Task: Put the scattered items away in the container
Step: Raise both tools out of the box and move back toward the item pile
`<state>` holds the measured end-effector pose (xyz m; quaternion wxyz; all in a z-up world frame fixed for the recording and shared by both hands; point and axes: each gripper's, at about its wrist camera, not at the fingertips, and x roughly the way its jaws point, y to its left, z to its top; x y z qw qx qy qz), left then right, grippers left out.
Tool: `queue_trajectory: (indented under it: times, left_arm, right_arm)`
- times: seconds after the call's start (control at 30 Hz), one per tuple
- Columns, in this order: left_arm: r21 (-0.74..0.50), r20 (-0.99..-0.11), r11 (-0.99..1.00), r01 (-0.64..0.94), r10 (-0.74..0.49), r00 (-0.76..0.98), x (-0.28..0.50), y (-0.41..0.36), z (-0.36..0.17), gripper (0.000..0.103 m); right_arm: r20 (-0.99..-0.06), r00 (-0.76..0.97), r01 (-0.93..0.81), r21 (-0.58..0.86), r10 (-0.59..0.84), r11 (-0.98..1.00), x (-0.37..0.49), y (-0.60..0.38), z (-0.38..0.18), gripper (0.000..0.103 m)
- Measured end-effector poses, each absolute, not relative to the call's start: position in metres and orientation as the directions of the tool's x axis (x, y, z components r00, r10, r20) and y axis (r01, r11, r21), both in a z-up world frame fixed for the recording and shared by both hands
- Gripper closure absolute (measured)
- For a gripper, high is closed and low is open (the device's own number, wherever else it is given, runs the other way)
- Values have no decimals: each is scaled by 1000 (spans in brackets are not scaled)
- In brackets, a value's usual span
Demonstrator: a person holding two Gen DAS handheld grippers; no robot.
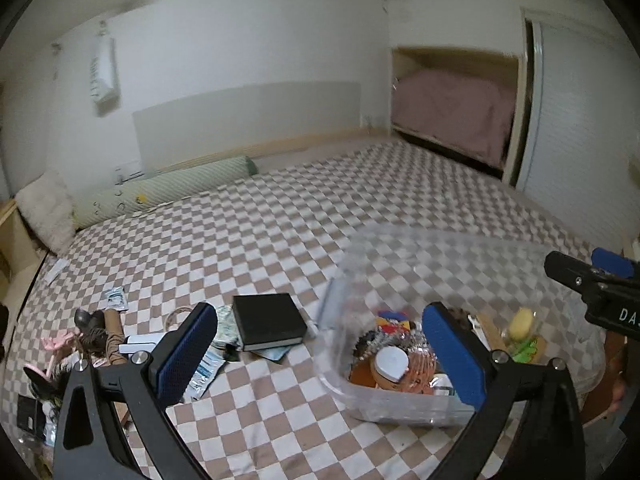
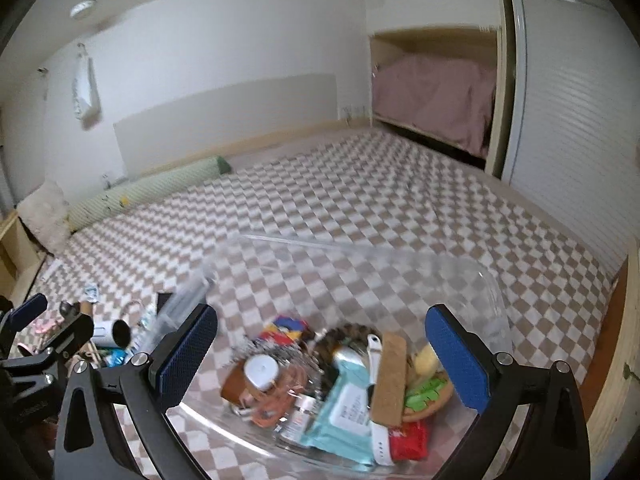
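Both your left gripper point(image 1: 320, 356) and right gripper point(image 2: 322, 360) gape wide, empty. Reach left of the clear container point(image 1: 400, 400) and square the jaws across the black box point(image 1: 267, 320).

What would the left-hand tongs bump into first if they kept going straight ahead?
Probably the near wall of the clear plastic container, just left of its middle, or the bare checkered bed cover before it. The open left tongs point there, though depth is hard to judge.

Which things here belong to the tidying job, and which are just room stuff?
Job: clear container; black box; foil packets; white cup; doll.

Not the job: green bolster; fluffy cushion; pink bedding.
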<state>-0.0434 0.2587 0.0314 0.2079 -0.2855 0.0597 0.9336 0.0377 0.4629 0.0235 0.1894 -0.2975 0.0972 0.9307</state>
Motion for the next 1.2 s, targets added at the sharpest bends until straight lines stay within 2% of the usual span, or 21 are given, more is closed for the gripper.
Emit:
queue_trajectory:
  times: [0.23, 0.47, 0.77, 1.03, 1.1, 1.2]
  left_arm:
    - [-71, -519, -938, -340, 326, -790, -42, 204, 46, 0]
    - [-57, -473, -968, -246, 243, -847, -33, 155, 58, 0]
    - [-67, -334, -993, -98, 115, -936, -12, 92, 76, 0]
    - [-52, -342, -998, -47, 62, -938, -9, 52, 68, 0]
    - [-76, -355, -996, -35, 60, -933, -10, 39, 63, 0]
    - [-109, -377, -994, -5, 46, -925, -11, 20, 57, 0]
  right_arm:
    - [-488, -824, -366, 73, 287, -928, 48, 430, 43, 0]
    - [-413, -880, -300, 99, 235, -949, 45, 396, 51, 0]
    - [-337, -929, -208, 128, 155, -970, 36, 352, 55, 0]
    - [-283, -953, -153, 147, 107, -977, 23, 313, 46, 0]
    - [-289, -953, -137, 152, 88, -979, 15, 303, 41, 0]
    - [-318, -943, -130, 86, 96, -988, 1, 280, 33, 0]
